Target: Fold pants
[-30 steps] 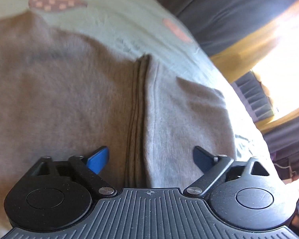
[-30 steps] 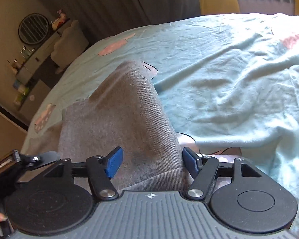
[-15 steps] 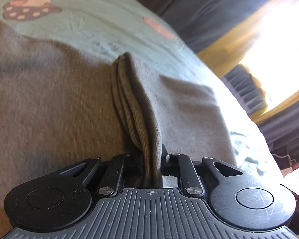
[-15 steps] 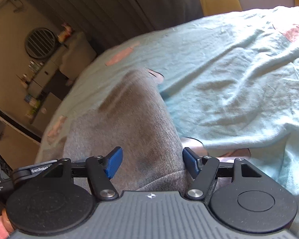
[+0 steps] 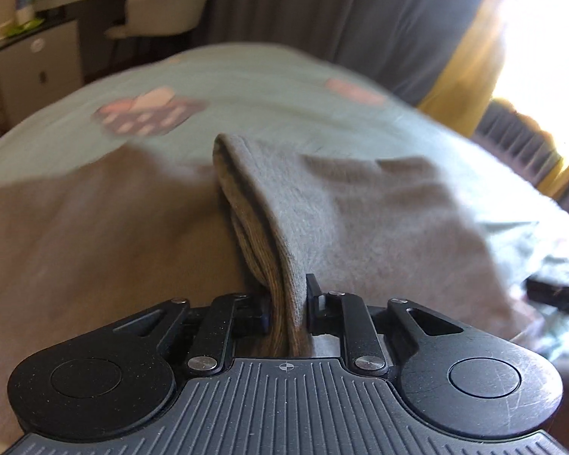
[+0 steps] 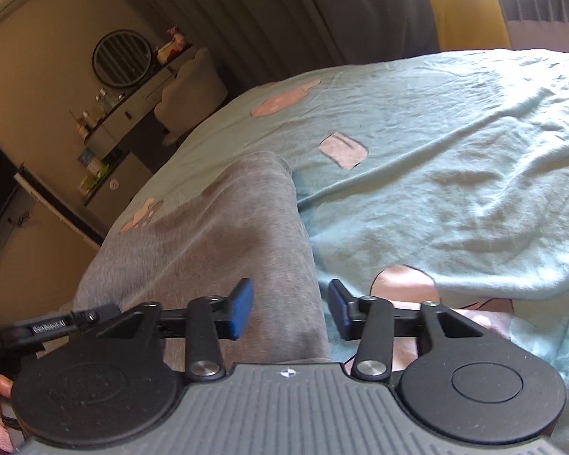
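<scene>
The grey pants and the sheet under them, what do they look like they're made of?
Pants: soft matte knit, probably cotton jersey or fleece; fine ribbing shows along the pinched edge. Bedsheet: thin, matte woven fabric, likely cotton, pale green with printed patches, finely wrinkled.

Ahead of the left gripper [image 5: 287, 305] a raised ridge of the pants [image 5: 360, 220] stands in the way, pinched between its jaws; flat grey cloth lies open to its left. The right gripper [image 6: 290, 311], jaws just closing, straddles a pant leg. To its right the bedsheet [image 6: 455, 159] lies bare and rumpled, free to cross. Beyond the bed's far edge, a chair [image 6: 193, 91], cabinets [image 5: 38, 72] and curtains [image 5: 322, 7] bound the room.
</scene>
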Demonstrator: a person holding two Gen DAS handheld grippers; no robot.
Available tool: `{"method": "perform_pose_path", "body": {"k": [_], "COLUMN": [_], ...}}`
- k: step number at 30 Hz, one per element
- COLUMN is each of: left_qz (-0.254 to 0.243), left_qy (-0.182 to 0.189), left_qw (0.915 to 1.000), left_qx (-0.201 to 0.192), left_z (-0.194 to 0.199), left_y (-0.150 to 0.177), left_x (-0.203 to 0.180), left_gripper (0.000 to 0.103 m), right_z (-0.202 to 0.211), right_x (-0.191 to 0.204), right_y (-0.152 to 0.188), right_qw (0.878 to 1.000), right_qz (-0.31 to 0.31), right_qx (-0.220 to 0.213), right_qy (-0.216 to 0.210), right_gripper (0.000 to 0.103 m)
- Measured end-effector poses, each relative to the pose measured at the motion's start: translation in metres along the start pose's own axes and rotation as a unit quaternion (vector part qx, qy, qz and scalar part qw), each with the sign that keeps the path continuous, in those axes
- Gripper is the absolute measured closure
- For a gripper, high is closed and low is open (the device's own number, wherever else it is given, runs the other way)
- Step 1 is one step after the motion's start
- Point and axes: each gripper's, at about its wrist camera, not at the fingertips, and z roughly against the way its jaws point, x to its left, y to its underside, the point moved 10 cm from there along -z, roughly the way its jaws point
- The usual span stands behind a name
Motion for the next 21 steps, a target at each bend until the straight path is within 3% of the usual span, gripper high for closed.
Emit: {"method": "perform_pose_path", "body": {"k": [2, 6, 13, 18, 21], "left_qz": [0.016, 0.063, 0.093, 0.113, 0.114], "left_qy": [-0.007, 0.024, 0.050, 0.068, 0.076], "left_qw": [0.9999, 0.9975, 0.9939, 0.9904, 0.9892], "left_qx": [-0.001, -0.021, -0.031, -0.041, -0.052], "left_z": [-0.003, -0.005, -0.018, -0.021, -0.025], "left_y": [0.011, 0.019, 0.016, 0.010, 0.003], "left_x": [0.008, 0.007, 0.011, 0.015, 0.017], "left_gripper": [0.072, 0.054, 0.053, 0.052, 0.048], "right_z": [-0.003, -0.003, -0.024, -0.074, -0.094], "right_x": [0.002, 0.010, 0.040, 0.044, 0.041], "right_y": [0.002, 0.004, 0.004, -0.007, -0.022], "right_qw": [1.000, 0.999, 0.994, 0.983, 0.978], "right_qz": [0.006, 0.030, 0.099, 0.156, 0.173], "right_qx": [0.008, 0.010, 0.026, 0.043, 0.031], "right_qy": [0.003, 0.011, 0.025, 0.089, 0.114], "right_gripper": [0.067, 0.081, 0.085, 0.085, 0.088]}}
